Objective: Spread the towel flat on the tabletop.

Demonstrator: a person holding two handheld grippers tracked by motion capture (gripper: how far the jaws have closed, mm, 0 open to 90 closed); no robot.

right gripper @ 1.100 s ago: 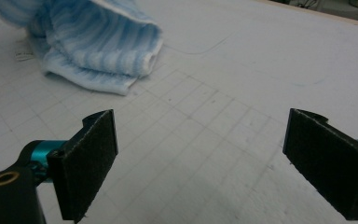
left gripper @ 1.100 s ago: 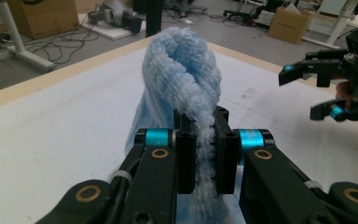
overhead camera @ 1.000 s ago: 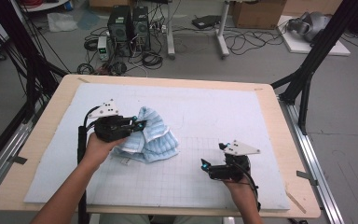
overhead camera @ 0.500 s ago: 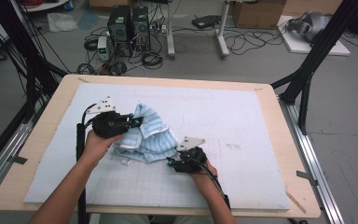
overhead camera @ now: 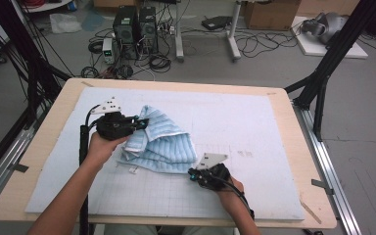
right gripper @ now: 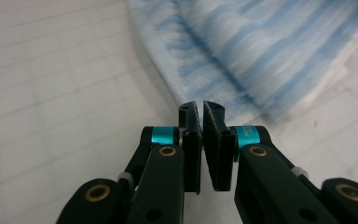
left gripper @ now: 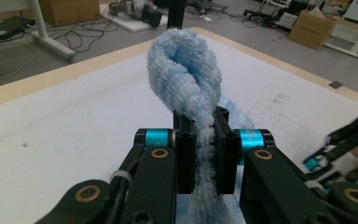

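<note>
**Two grippers at one towel**

One blue striped towel [overhead camera: 159, 139] lies bunched on the white mat [overhead camera: 254, 127], left of the middle. The left gripper [overhead camera: 139, 122] is clamped on the towel's far left edge, a twisted fold of cloth squeezed between its jaws and standing up past them. The right gripper [overhead camera: 192, 175] sits at the towel's near right corner. Its jaws have just been closing and now stand together, tips at the hem, with nothing visibly between them.
</note>
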